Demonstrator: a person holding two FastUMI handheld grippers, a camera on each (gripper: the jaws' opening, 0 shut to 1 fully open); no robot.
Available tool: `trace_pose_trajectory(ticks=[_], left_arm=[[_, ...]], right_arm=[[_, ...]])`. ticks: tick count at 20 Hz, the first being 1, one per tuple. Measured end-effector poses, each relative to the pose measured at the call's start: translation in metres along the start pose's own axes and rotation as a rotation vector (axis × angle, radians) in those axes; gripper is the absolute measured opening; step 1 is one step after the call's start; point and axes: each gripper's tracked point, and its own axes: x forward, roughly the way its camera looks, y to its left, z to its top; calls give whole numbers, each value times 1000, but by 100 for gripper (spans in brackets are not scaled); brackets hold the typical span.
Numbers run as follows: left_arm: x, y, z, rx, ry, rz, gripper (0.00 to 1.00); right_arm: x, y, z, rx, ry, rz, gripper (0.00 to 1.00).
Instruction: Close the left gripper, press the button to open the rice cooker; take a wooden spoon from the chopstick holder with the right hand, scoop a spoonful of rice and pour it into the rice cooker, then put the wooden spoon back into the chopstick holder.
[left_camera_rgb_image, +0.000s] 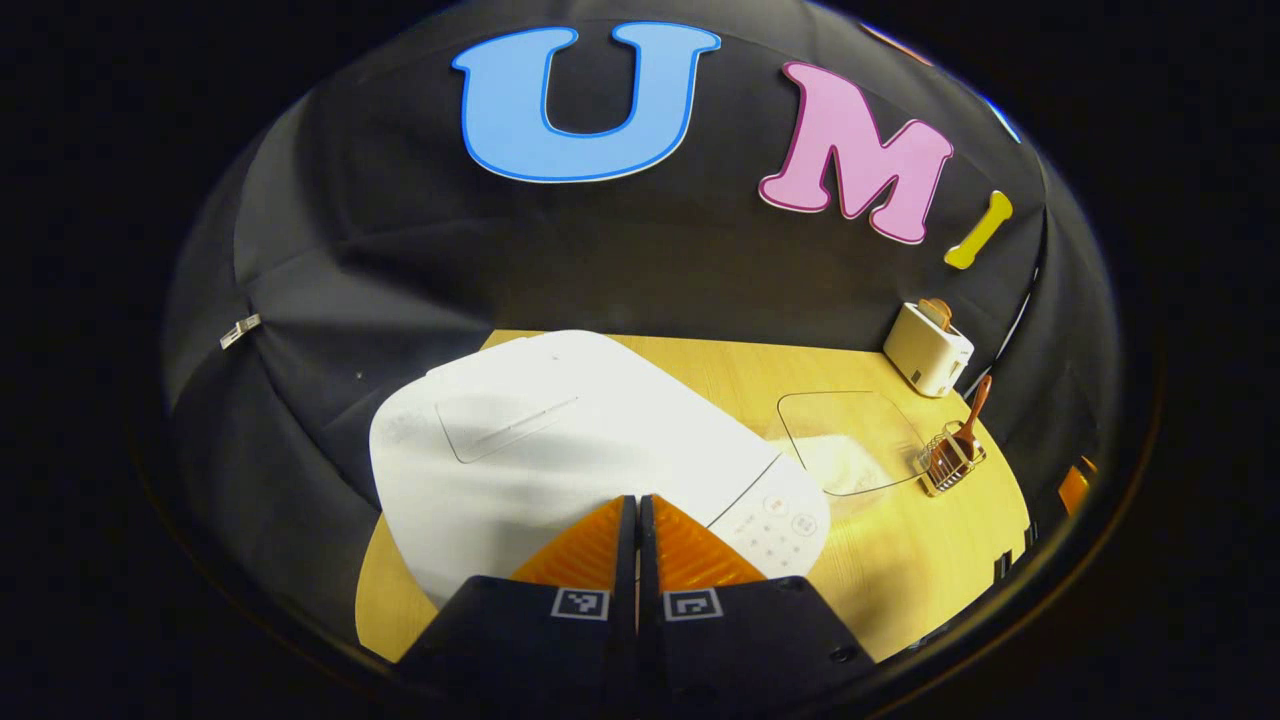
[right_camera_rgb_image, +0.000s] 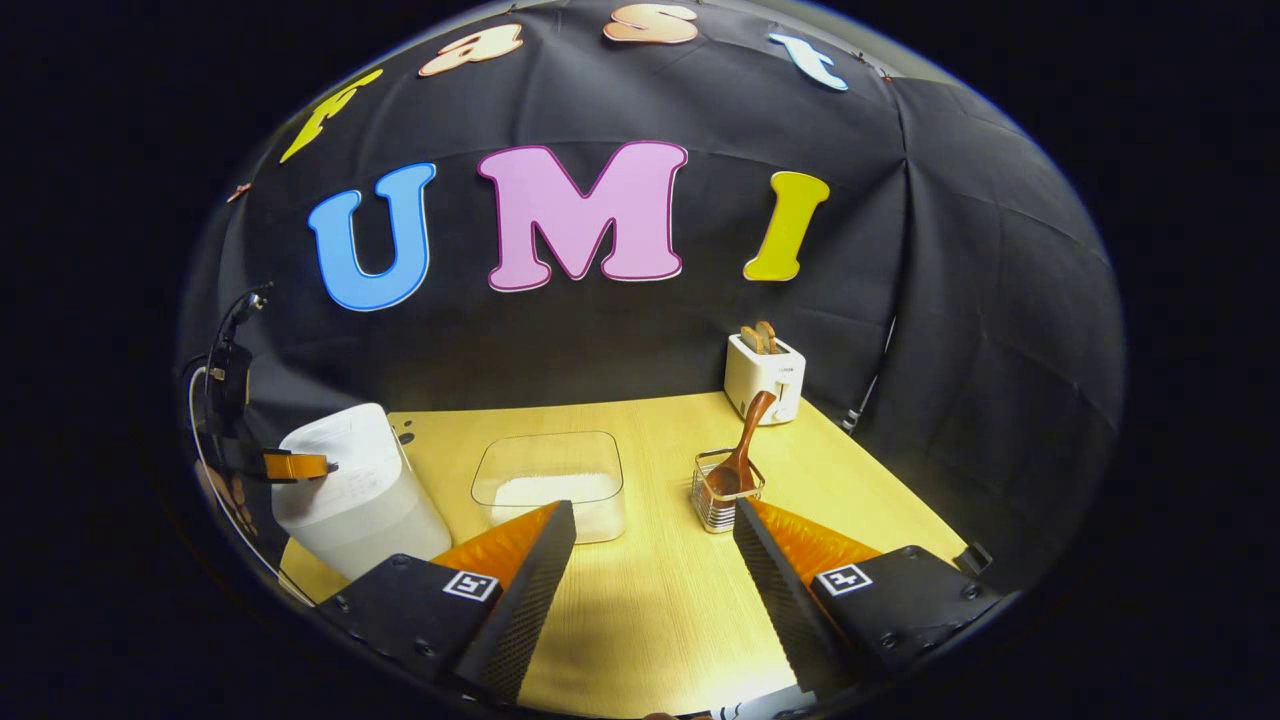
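Wooden spoon (right_camera_rgb_image: 745, 448) stands beyond the wide-open right hand-held gripper (right_camera_rgb_image: 655, 525); left hand-held gripper (left_camera_rgb_image: 637, 505) closed.

Light: warm pool on the bench (right_camera_rgb_image: 640, 600), wall dim | Glare: bright patch on the bench in front of the rice box (right_camera_rgb_image: 550, 485) | Edges: heavy fisheye bend | Focus: sharp

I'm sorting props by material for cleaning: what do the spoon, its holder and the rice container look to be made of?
The spoon looks like wood, brown with a mild sheen. Its holder seems to be metal wire: thin shiny bars with gaps between them. The rice container looks like clear plastic, though glass is possible; the white rice shows through its walls.
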Motion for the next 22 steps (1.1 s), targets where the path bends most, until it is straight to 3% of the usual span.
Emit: trace_pose_trajectory(ticks=[6,11,18,22], left_arm=[[-34,1,46,87,-170,29,6],[-84,3,97,29,-311,15,6],[-105,9,69,-13,-315,1,5],[-108,-10,58,-15,-314,-19,5]], right_arm=[[3,8,-1,9,-10,18,99],[8,22,-4,16,-5,48,99],[19,37,-5,11,7,88,99],[25,29,3,4,12,97,99]])
